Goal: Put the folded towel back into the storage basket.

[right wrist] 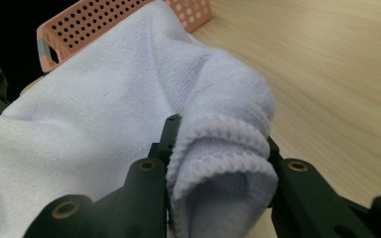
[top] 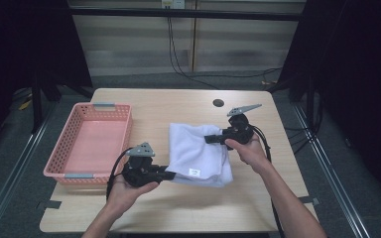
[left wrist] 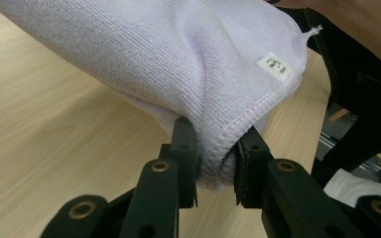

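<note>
White towel (top: pixel 198 151), soft and light terry, limp, sags between grips; not fragile, not slippery. Left claw (top: pixel 171 174) clamped on the hemmed corner near the small label (left wrist: pixel 274 66), bunched edge pinched between its jaws. Right claw (top: pixel 209 139) clamped on a folded, doubled hem at the far side. Towel hangs between the two claws, partly resting on the worktop (top: pixel 178 208). Best hold: stitched hems and corners, thicker there. Pink basket (top: pixel 62 171) sits beyond the left claw, apart from the towel.
</note>
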`<action>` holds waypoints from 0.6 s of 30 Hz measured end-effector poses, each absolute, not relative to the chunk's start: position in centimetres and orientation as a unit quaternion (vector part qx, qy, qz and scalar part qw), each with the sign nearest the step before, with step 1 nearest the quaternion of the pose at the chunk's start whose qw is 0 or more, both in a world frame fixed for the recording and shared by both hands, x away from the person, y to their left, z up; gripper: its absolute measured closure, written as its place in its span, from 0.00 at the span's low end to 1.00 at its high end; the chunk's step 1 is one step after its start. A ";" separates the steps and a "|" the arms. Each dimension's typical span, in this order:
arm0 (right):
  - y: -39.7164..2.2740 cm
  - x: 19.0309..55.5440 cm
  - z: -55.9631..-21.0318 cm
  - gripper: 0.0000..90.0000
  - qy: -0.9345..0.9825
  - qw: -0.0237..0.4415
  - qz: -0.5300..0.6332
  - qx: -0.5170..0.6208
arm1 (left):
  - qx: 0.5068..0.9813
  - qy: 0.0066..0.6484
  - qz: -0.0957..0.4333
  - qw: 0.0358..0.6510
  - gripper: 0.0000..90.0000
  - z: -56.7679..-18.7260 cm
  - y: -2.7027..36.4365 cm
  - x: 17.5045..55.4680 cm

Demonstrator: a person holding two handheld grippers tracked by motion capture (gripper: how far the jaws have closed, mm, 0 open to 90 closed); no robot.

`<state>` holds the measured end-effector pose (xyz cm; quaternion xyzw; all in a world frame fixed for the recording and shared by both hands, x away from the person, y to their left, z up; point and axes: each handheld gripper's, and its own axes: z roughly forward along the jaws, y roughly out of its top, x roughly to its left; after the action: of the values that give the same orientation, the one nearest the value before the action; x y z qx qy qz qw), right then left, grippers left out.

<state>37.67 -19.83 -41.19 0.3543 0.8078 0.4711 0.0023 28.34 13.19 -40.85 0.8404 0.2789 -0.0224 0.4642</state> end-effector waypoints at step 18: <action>-15.5 40.3 -38.2 0.76 0.814 -0.006 0.483 0.322 | 0.828 0.292 0.002 0.479 0.83 -38.3 17.6 29.2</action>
<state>40.33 -15.45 -38.18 0.3222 0.8140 0.4833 -0.0056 29.15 17.56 -38.29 0.8276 0.2923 0.0017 0.4792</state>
